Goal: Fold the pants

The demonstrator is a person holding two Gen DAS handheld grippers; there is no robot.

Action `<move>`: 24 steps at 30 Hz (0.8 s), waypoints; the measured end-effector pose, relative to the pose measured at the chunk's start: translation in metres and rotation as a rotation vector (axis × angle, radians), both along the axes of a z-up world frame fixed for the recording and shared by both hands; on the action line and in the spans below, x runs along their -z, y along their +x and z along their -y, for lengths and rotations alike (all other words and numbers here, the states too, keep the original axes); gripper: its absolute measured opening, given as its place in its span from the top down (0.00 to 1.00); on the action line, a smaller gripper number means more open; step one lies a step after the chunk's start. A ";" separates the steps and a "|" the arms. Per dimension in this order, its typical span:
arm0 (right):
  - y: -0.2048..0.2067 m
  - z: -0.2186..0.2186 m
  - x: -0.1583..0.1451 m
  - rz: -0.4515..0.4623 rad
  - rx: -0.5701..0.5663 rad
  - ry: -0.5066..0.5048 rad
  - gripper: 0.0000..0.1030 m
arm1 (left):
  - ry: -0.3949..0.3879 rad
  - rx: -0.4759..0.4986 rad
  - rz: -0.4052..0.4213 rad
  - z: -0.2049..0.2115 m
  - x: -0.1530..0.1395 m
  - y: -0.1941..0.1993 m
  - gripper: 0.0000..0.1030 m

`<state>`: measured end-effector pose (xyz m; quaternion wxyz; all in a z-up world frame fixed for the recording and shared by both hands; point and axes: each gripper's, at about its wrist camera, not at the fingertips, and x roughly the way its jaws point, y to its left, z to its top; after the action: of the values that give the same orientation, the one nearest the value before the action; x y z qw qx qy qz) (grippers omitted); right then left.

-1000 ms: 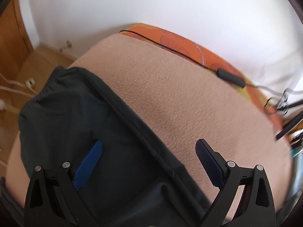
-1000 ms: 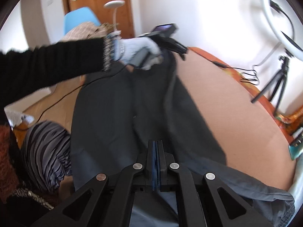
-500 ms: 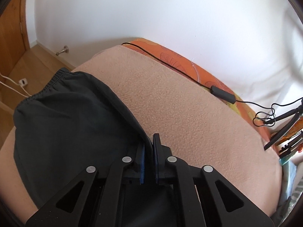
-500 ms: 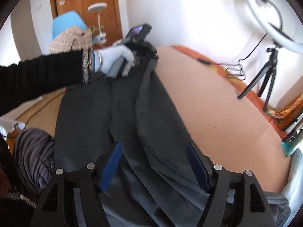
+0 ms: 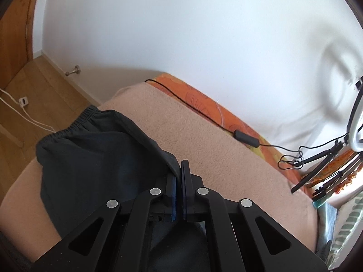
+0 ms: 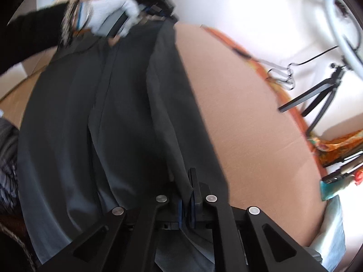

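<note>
Both grippers pinch the dark pants on the blanket.
Left gripper clamps the waist-end edge; right gripper has just closed on a leg fold.

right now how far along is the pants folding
Early. Done: the dark pants lie lengthwise on the tan blanket. In hand: the left gripper is shut on the edge near the waistband, and the right gripper has just closed on the same edge further down. Left: carrying that edge across and folding the length.

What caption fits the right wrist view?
Right claw shut on the dark pants edge over a peach blanket; gloved hand grips the far end.
</note>
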<state>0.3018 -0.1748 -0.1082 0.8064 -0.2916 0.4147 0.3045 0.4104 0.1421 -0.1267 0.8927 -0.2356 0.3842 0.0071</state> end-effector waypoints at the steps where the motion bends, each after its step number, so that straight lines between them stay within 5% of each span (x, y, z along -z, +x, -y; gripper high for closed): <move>1: -0.001 0.002 -0.008 0.021 0.011 0.009 0.99 | -0.005 -0.007 0.008 -0.001 -0.001 -0.001 0.98; 12: -0.036 0.002 -0.076 0.144 0.060 0.079 1.00 | -0.041 -0.033 0.122 -0.033 -0.042 -0.072 0.98; 24: -0.127 -0.021 -0.095 0.139 -0.029 0.070 1.00 | -0.042 -0.070 0.189 -0.061 -0.040 -0.203 0.98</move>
<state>0.1750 -0.1541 -0.0132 0.8384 -0.2897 0.3425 0.3095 0.2078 0.2027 -0.0867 0.9190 -0.2670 0.2898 0.0081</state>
